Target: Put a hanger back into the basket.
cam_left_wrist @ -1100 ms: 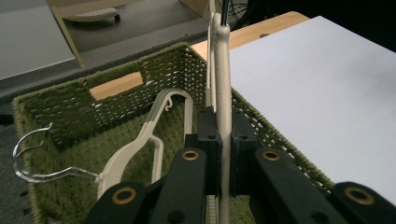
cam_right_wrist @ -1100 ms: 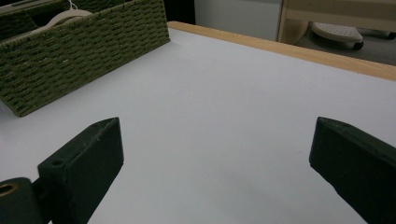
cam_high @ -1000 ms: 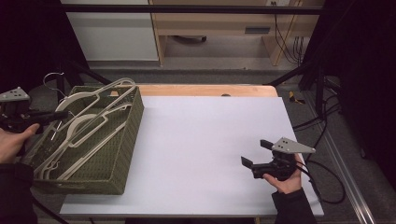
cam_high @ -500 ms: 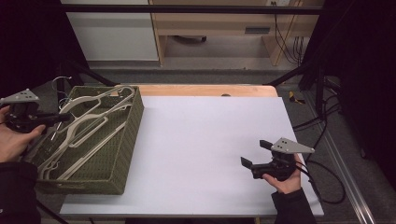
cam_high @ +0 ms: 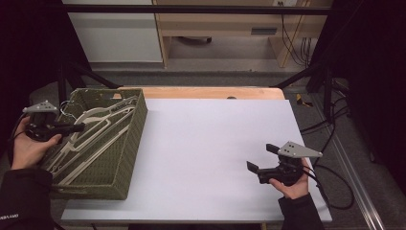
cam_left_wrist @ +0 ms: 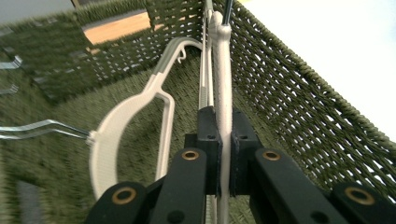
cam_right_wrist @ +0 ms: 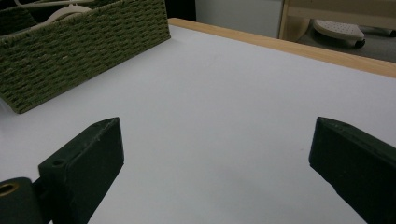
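At the far left of the high view the person's left hand (cam_high: 28,146) holds the left gripper (cam_high: 79,127) over the near-left part of a green woven basket (cam_high: 122,163), which sits on the left end of the white table (cam_high: 206,143). In the left gripper view its two black jaws are clamped tight on the thin edge of a white plastic hanger (cam_left_wrist: 222,84), which runs straight up between them toward the basket's far wall. Just to the left of that one lies a second white hanger (cam_left_wrist: 122,130) with a broad curved shoulder, its metal hook (cam_left_wrist: 42,128) pointing off to the left across the basket floor. From above, several pale hangers lie stacked at a slant inside the basket. The middle of the table is bare white surface, with a wooden strip (cam_high: 215,92) along its far edge. At the right, near the table's front edge, the right hand (cam_high: 292,184) holds the right gripper (cam_high: 261,158) low over the table, well apart from the basket. Its jaws stand wide apart with nothing between them, pointing left across the table toward the basket
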